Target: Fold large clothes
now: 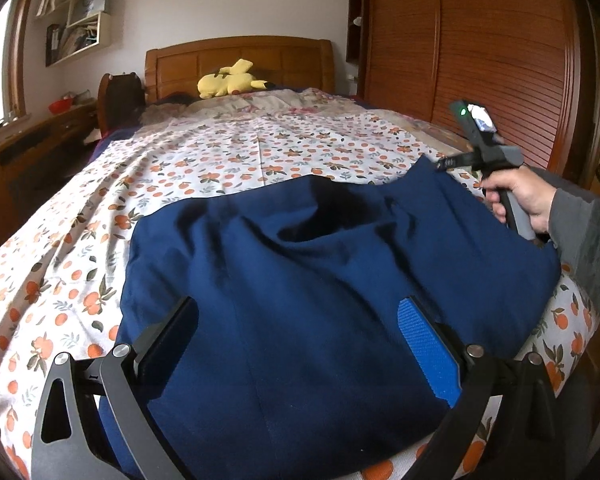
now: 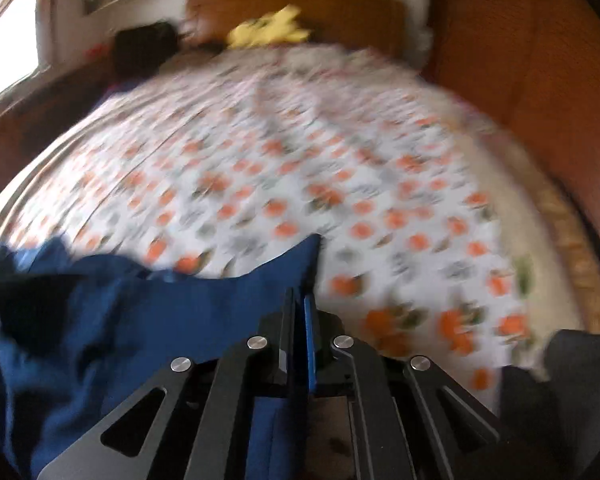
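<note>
One hand-held gripper (image 2: 300,320) pinches navy garment (image 1: 320,280); other (image 1: 300,344) gapes wide

The left gripper (image 1: 298,344) has its fingers spread wide apart, one black pad and one blue pad (image 1: 428,350) showing. The right gripper (image 2: 300,320) has its fingers pressed together. The right hand (image 1: 520,200), in a grey sleeve, grasps that gripper's handle.

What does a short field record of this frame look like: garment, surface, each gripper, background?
garment: navy blue garment, rumpled, at the bed's near end
surface: orange-print bedsheet
left gripper: open, over the garment
right gripper: shut on the garment's far corner
background: yellow plush toy by the wooden headboard
</note>
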